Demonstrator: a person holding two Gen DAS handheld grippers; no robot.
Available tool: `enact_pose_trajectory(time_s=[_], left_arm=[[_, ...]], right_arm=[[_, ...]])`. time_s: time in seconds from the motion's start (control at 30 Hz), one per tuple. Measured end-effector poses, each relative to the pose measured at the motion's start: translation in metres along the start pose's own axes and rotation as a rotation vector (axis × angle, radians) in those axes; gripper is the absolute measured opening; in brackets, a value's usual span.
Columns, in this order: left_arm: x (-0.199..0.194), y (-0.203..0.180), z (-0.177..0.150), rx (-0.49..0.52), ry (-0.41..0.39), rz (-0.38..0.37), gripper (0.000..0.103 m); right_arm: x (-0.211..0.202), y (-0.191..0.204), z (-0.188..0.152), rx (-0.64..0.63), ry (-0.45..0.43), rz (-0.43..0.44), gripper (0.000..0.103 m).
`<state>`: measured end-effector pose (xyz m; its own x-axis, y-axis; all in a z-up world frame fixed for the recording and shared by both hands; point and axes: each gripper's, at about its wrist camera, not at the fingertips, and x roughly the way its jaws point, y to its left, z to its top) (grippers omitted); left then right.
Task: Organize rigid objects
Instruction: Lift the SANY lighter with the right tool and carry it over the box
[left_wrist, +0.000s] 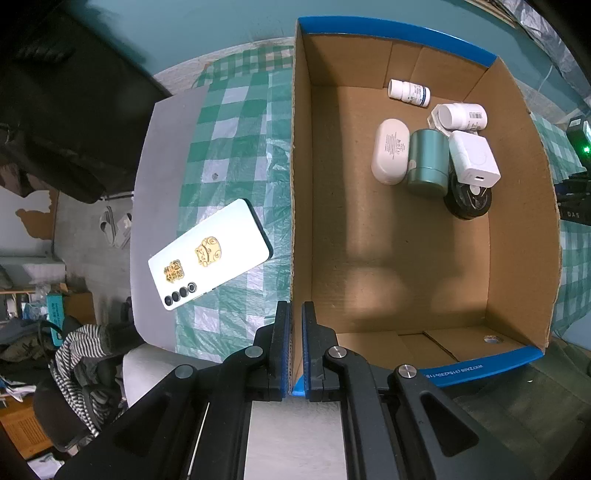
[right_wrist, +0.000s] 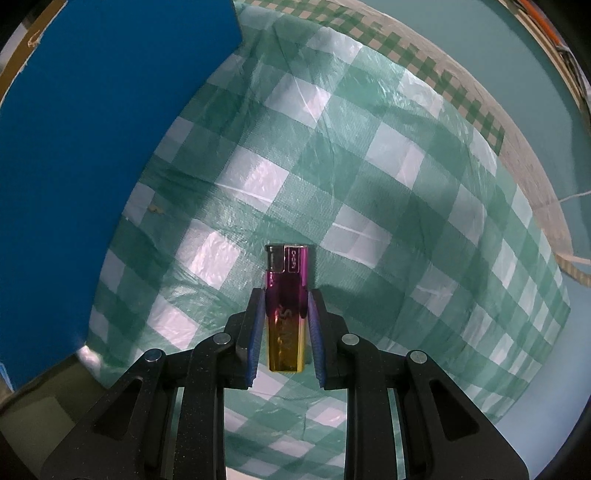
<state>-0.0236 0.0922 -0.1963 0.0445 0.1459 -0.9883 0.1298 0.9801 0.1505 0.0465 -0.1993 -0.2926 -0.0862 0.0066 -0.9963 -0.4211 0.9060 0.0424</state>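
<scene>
My left gripper (left_wrist: 295, 308) is shut on the left wall of the cardboard box (left_wrist: 297, 184), one finger on each side of it. Inside the box lie two white pill bottles (left_wrist: 408, 92), a white case (left_wrist: 389, 151), a green tin (left_wrist: 428, 162), a white charger (left_wrist: 474, 157) and a black round thing (left_wrist: 469, 201). A white phone (left_wrist: 210, 254) with gold stickers lies on the checked cloth left of the box. My right gripper (right_wrist: 286, 295) is shut on a purple-and-gold lighter (right_wrist: 287, 306), held above the cloth, with the box's blue outer wall (right_wrist: 92, 147) at the left.
The green-and-white checked cloth (right_wrist: 369, 166) covers the table, whose edge (left_wrist: 155, 177) runs left of the phone. Beyond it are a dark chair (left_wrist: 66, 110), striped clothing (left_wrist: 81, 354) and floor clutter. A dark device with a green light (left_wrist: 581, 147) sits right of the box.
</scene>
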Motion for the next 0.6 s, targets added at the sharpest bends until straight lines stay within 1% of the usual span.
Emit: enact_pose_trajectory(time_s=[0.1,0.27,0.47,0.6], left_arm=[[-0.0002,-0.0002,0.0002,0.0,0.0,-0.002,0.004],[-0.0001,-0.0003,0.0001,0.001,0.0,-0.003,0.004],[-0.0001,0.0001,0.0,-0.001,0.0,-0.004,0.004],[0.0,0.0002,0.0,0.0,0.0,-0.004,0.004]], right_arm=[[0.0034,-0.0025,-0.0006,0.006,0.008,-0.003,0.022],[0.0034,-0.005,-0.0009,0.022,-0.011,0.003,0.024],[0.004,-0.0011,-0.0015,0.019,-0.016,-0.028,0.022],[0.003,0.0,-0.0024,0.032,-0.008,-0.016,0.022]])
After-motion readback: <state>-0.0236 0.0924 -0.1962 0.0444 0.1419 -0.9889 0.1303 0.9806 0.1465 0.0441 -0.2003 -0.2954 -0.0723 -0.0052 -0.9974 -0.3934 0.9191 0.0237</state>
